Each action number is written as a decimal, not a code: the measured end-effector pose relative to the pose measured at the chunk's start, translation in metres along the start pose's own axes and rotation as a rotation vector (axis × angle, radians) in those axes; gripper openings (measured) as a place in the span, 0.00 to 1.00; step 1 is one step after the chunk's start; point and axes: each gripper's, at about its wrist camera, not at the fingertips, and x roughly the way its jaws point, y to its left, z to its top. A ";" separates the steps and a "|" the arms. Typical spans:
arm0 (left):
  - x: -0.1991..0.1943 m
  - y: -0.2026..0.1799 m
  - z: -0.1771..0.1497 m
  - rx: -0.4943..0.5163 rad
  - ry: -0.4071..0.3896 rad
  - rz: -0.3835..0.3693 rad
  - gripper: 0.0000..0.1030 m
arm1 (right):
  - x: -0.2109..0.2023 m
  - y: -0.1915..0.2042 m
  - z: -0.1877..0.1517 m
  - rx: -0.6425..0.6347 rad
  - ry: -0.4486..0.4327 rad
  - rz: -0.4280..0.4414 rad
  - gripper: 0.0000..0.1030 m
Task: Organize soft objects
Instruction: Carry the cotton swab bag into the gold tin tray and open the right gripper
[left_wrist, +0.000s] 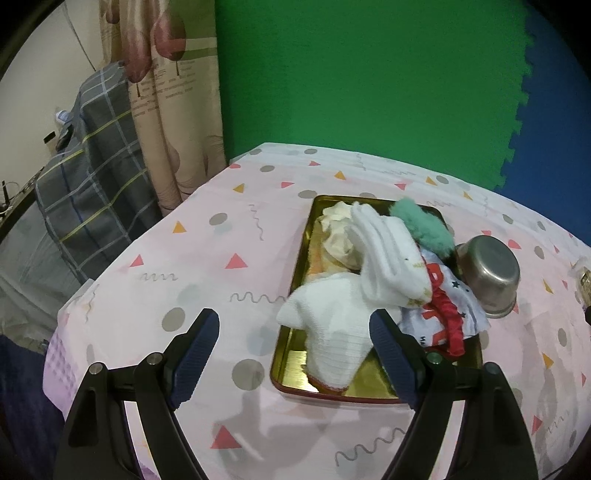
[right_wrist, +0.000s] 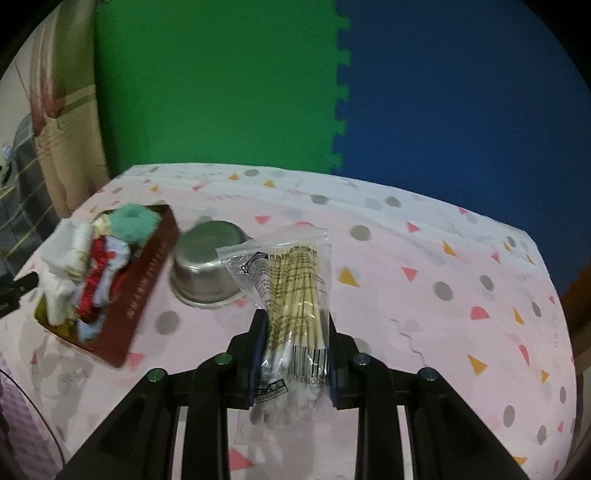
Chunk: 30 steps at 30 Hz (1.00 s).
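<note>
A gold tin tray (left_wrist: 295, 363) with red outer walls (right_wrist: 142, 295) holds soft things: white cloths (left_wrist: 380, 266), a cream cloth (left_wrist: 338, 236), a teal fluffy scrunchie (left_wrist: 424, 225), a red scrunchie (left_wrist: 452, 321) and a printed pale blue cloth (left_wrist: 469, 314). My left gripper (left_wrist: 295, 332) hovers open over the tray's near left corner with nothing between its fingers. In the right wrist view my right gripper (right_wrist: 293, 332) is shut on a clear bag of cotton swabs (right_wrist: 291, 280), held above the table to the right of the tray.
A steel bowl lies tipped against the tray's right side (left_wrist: 489, 275), also seen as the steel bowl (right_wrist: 207, 266). The table wears a pink patterned cloth (right_wrist: 443, 314). Green and blue foam mats (right_wrist: 332, 92) stand behind; a curtain (left_wrist: 173, 122) and plaid bedding (left_wrist: 92, 177) are left.
</note>
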 end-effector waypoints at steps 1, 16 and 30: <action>0.000 0.001 0.000 -0.001 -0.001 0.005 0.79 | 0.000 0.005 0.002 -0.003 -0.004 0.010 0.26; 0.004 0.026 0.006 -0.042 0.011 0.041 0.79 | 0.016 0.112 0.033 -0.106 -0.014 0.171 0.26; 0.007 0.050 0.009 -0.092 0.016 0.058 0.79 | 0.048 0.181 0.041 -0.188 0.038 0.196 0.26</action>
